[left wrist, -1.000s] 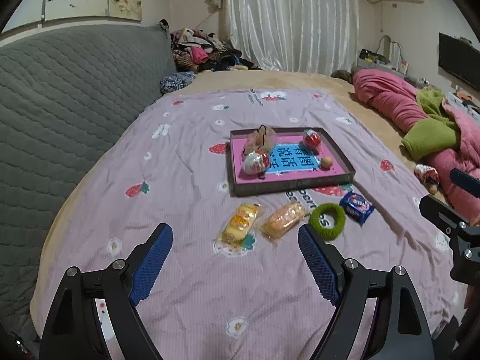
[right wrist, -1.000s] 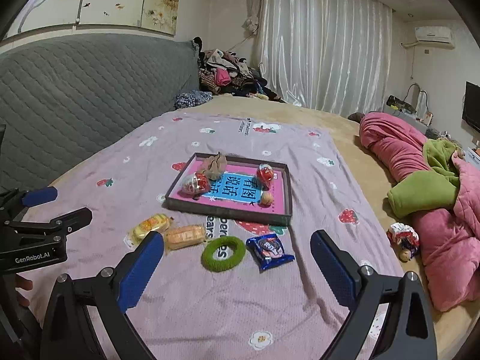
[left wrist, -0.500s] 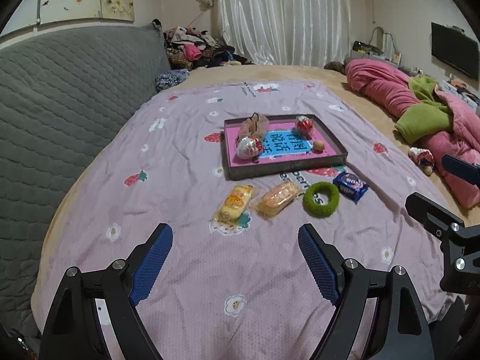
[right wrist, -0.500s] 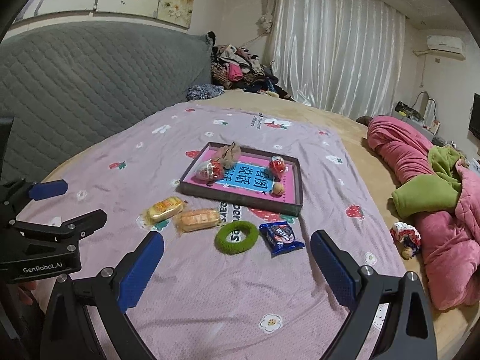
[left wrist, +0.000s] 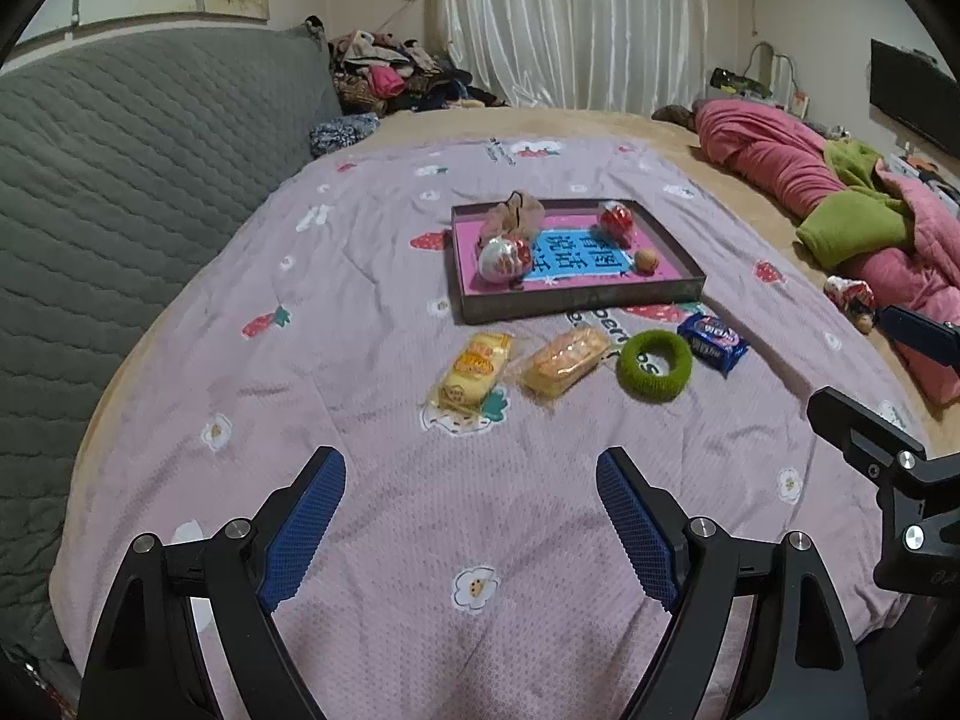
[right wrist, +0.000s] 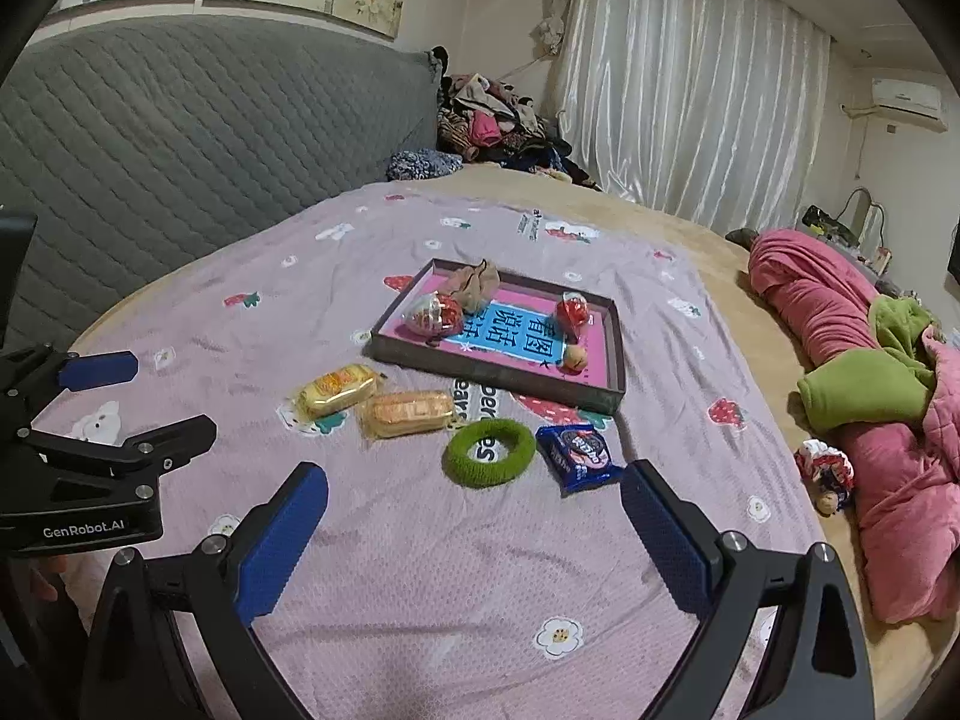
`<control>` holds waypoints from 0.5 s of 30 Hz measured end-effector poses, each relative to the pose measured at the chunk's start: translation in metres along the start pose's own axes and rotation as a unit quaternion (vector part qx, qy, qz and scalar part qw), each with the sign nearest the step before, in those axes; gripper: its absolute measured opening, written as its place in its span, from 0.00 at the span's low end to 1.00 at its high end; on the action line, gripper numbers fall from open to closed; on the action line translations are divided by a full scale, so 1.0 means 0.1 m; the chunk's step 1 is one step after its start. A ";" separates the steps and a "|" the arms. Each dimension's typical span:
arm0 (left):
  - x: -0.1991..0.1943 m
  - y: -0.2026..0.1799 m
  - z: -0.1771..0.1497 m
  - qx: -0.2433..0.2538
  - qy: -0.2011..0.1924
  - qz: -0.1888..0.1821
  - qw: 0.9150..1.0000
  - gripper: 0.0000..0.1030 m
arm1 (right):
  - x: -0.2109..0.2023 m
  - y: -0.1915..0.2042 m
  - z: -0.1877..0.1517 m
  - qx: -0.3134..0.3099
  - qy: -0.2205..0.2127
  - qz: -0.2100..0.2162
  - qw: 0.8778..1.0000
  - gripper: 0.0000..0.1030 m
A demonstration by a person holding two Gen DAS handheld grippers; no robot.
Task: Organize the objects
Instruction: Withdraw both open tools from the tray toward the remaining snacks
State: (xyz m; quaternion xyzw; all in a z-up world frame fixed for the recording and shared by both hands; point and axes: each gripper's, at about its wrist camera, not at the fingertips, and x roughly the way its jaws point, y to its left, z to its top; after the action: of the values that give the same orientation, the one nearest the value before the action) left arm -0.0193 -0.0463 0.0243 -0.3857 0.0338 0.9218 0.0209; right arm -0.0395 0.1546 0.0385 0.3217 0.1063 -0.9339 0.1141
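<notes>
Both grippers are wide apart and hold nothing. The left gripper (left wrist: 471, 516) and the right gripper (right wrist: 474, 525) hang over the bed (left wrist: 360, 276), short of the things. Four things lie in a row in front of the tray (right wrist: 498, 375): two snacks (right wrist: 339, 390) (right wrist: 411, 413), a green ring (right wrist: 489, 451) and a blue pack (right wrist: 579, 457). The tray already has some bits inside. I think the next step is a pick. Go down slowly, get the pads on both sides of one thing, then squeeze gently so the snack does not squash.
</notes>
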 end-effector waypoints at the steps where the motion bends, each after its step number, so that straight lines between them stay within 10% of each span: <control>1: 0.02 0.00 -0.01 0.001 0.001 -0.001 1.000 0.84 | 0.02 -0.01 -0.01 0.001 0.002 0.001 1.000 0.96; 15: 0.37 -0.06 -0.10 0.009 0.018 -0.004 1.000 0.84 | 0.42 -0.02 -0.18 0.005 0.038 0.010 0.999 0.96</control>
State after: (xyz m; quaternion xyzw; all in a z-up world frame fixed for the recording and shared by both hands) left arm -0.0379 -0.0405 -0.0088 -0.4018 0.0412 0.9144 0.0280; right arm -0.0622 0.1554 -0.0013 0.3587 0.1031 -0.9203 0.1175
